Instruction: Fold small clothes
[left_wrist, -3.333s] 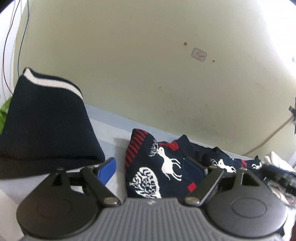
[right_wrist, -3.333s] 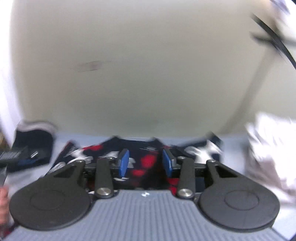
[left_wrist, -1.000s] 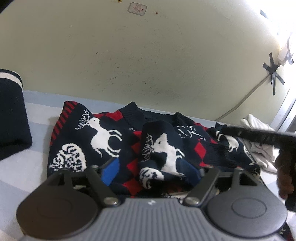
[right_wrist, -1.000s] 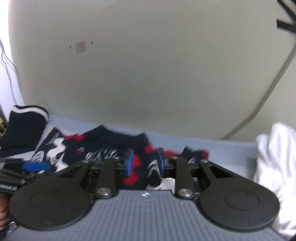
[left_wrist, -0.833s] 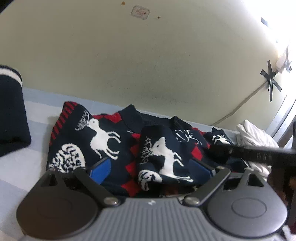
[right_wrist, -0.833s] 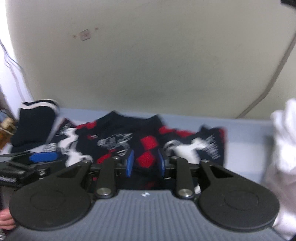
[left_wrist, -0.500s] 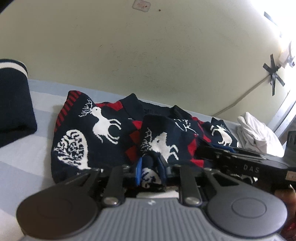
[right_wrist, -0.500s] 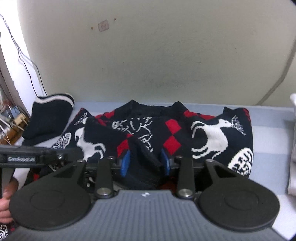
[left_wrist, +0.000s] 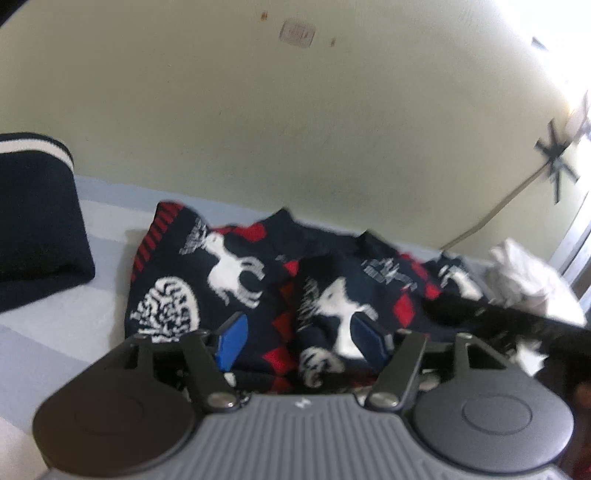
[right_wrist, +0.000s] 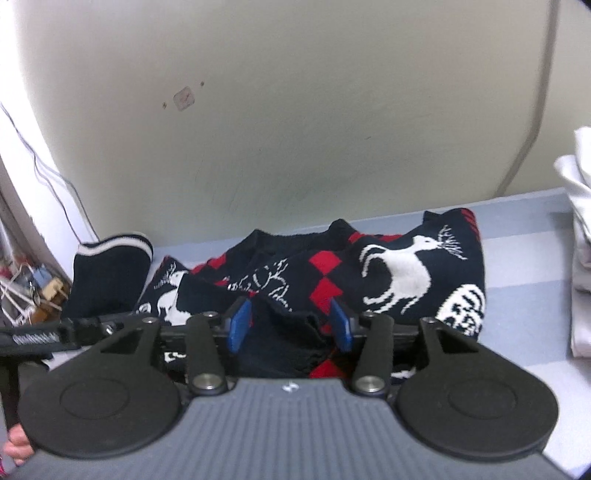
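A navy sweater (left_wrist: 236, 280) with white reindeer and red diamonds lies on the blue-grey striped bed sheet (left_wrist: 55, 325), both sleeves folded in over its front; it also shows in the right wrist view (right_wrist: 402, 280). My left gripper (left_wrist: 299, 338) is open just above the sweater's near edge, with the folded left sleeve (left_wrist: 332, 306) between its blue pads, not pinched. My right gripper (right_wrist: 288, 323) is open over the dark folded sleeve (right_wrist: 284, 343) at the sweater's near edge, holding nothing.
A folded navy garment with a white stripe (left_wrist: 33, 218) lies to the left; it also shows in the right wrist view (right_wrist: 110, 273). A pile of white clothes (right_wrist: 580, 258) sits at the right. The wall (right_wrist: 295, 110) is close behind. Cables and clutter (right_wrist: 33, 291) are at far left.
Half a second ago both grippers were shut on the sleeves. Both have now opened and let go, and the sleeves lie folded on the sweater. The left view is blurred by motion.
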